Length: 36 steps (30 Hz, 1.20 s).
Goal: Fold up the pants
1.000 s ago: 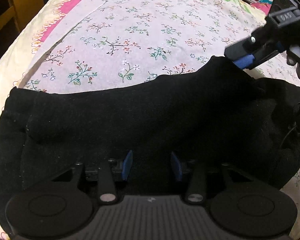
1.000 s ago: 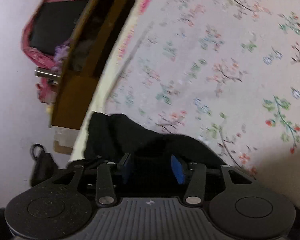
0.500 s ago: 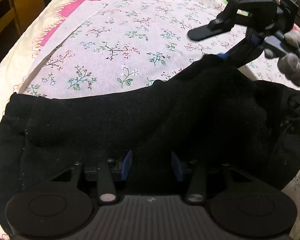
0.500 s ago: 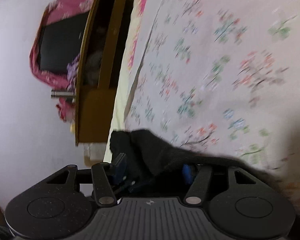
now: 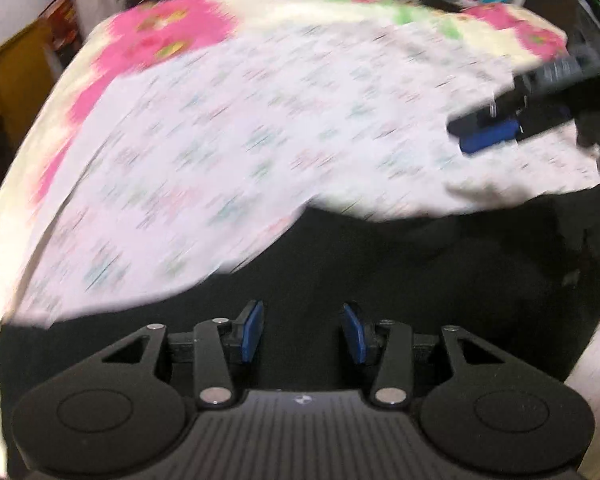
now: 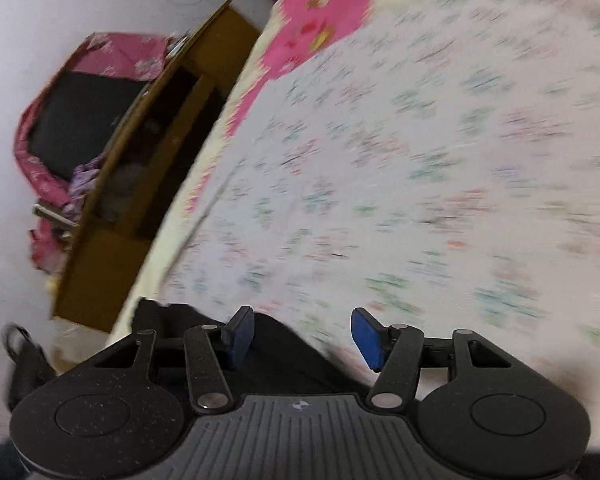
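We have let go: our right tool, clamped on the black pants half a second ago, now gapes empty; left tool apart too; pants lie bunched on the bed, one fold laid.

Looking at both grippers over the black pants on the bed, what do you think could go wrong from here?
1. Both the left gripper and right gripper look open and empty, so the pants may settle rumpled rather than flat.
2. The pants reach the edge of the bed on one side and could slide off.
3. Heavy motion blur suggests fast movement; a regrasp now may miss the fabric.
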Each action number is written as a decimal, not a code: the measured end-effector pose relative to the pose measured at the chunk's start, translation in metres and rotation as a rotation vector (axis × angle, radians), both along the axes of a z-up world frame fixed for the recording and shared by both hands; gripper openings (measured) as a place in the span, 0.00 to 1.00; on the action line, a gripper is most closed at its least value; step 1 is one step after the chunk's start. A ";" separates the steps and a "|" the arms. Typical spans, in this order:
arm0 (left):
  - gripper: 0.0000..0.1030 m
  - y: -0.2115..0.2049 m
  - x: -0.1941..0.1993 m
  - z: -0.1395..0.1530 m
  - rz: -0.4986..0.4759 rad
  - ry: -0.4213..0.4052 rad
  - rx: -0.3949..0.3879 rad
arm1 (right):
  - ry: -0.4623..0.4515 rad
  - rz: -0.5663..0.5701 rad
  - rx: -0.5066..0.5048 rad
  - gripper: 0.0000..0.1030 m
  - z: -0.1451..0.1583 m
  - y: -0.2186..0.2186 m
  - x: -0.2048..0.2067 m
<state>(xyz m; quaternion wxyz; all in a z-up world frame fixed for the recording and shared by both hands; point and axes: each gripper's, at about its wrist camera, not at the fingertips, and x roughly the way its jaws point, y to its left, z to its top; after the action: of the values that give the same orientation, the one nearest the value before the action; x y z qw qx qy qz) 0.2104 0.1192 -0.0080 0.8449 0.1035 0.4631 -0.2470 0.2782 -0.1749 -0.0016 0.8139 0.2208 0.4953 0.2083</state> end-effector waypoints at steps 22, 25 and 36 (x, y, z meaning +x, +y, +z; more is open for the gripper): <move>0.50 -0.330 -0.076 -0.016 -0.555 0.063 -0.030 | 0.147 -0.878 -0.063 0.47 -0.038 -0.270 -0.265; 0.50 -0.338 -0.079 -0.027 -0.574 0.073 0.000 | 0.158 -0.938 0.030 0.47 -0.055 -0.275 -0.274; 0.51 -0.328 -0.090 -0.035 -0.622 0.083 0.029 | 0.100 -1.009 -0.017 0.47 -0.054 -0.275 -0.285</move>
<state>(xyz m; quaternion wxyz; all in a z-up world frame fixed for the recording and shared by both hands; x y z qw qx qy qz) 0.1199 -0.2087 -0.0426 0.7077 0.2419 0.4468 -0.4910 -0.0068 -0.4497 -0.0553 0.7903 0.4357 0.3669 -0.2256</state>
